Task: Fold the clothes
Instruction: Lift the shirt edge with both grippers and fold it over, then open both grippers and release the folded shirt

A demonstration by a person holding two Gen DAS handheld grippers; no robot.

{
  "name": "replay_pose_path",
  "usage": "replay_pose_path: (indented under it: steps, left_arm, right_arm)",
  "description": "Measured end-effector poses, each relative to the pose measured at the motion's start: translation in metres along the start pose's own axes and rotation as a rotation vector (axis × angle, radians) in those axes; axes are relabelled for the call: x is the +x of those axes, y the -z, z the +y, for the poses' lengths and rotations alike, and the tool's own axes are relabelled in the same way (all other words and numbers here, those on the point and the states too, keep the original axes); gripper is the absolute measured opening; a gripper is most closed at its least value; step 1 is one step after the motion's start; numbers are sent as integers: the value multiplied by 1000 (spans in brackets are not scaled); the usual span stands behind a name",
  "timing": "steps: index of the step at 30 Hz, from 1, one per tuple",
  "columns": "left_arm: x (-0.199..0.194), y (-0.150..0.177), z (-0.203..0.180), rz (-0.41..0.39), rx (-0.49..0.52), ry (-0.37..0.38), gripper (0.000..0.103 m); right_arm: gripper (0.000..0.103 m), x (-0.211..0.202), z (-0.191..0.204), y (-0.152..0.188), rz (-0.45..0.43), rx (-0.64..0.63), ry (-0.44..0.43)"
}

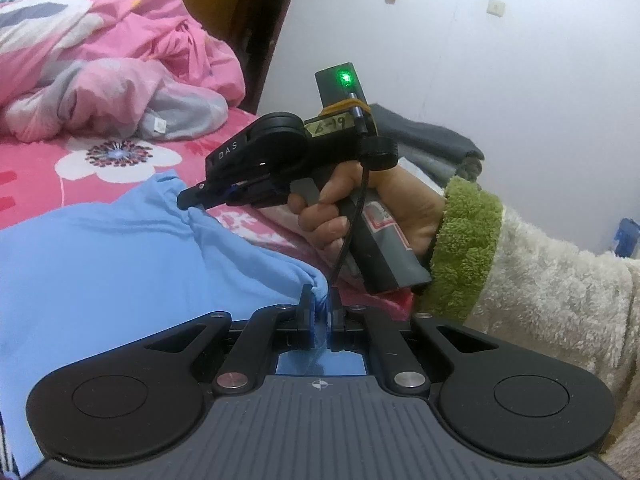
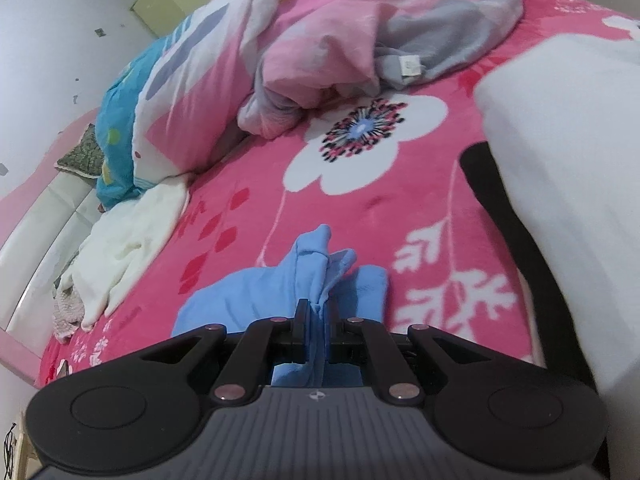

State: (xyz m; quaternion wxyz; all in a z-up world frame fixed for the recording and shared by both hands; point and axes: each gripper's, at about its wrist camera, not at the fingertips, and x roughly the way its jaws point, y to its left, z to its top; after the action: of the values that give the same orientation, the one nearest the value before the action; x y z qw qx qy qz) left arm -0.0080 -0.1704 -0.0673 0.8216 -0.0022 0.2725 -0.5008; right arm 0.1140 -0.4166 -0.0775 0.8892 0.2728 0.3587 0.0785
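A light blue garment (image 1: 120,264) lies on the pink flowered blanket (image 1: 40,176). My left gripper (image 1: 320,304) is shut on a bunched edge of it, and blue cloth shows between the pads. In the left wrist view a hand in a green-cuffed fleece sleeve (image 1: 472,240) holds my right gripper (image 1: 188,202), whose tip pinches another corner of the garment farther off. The right wrist view shows the right gripper (image 2: 319,312) shut on a fold of the blue garment (image 2: 248,296), with the cloth gathered in ridges ahead of the fingers.
A heap of pink quilt (image 2: 320,40) with a grey garment (image 2: 448,36) lies at the far side of the bed. A white garment (image 2: 132,236) and a blue patterned pillow (image 2: 120,128) lie left. Dark grey folded clothes (image 1: 424,140) sit by the wall. A blurred white sleeve (image 2: 560,152) fills the right.
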Motion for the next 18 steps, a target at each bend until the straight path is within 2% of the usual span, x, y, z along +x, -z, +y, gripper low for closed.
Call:
replay_pose_path:
  steps: [9,12,13,14,16,18]
  left_arm:
    - [9,2,3,37,-9,9,3]
    - [12,3,5,64,-32,25,5]
    - [12,3,6,69,-45,35,6]
    - [11,3,8,73,-58,46,13]
    - [8,2,9,76,-75,68,28]
    - [5,3,8,67,-80,92,43]
  right_arm:
    - [6,8,-11,6,5,-38,37]
    - [9,5,-7,11,-2,-84,85]
    - [13,0,-4,13,-15,-103,100]
    - [17,-8,0,17,-38,-124,120]
    - [32,-29,5,25,-88,-143,149]
    - [34,-58,9,38,-148,-153,166]
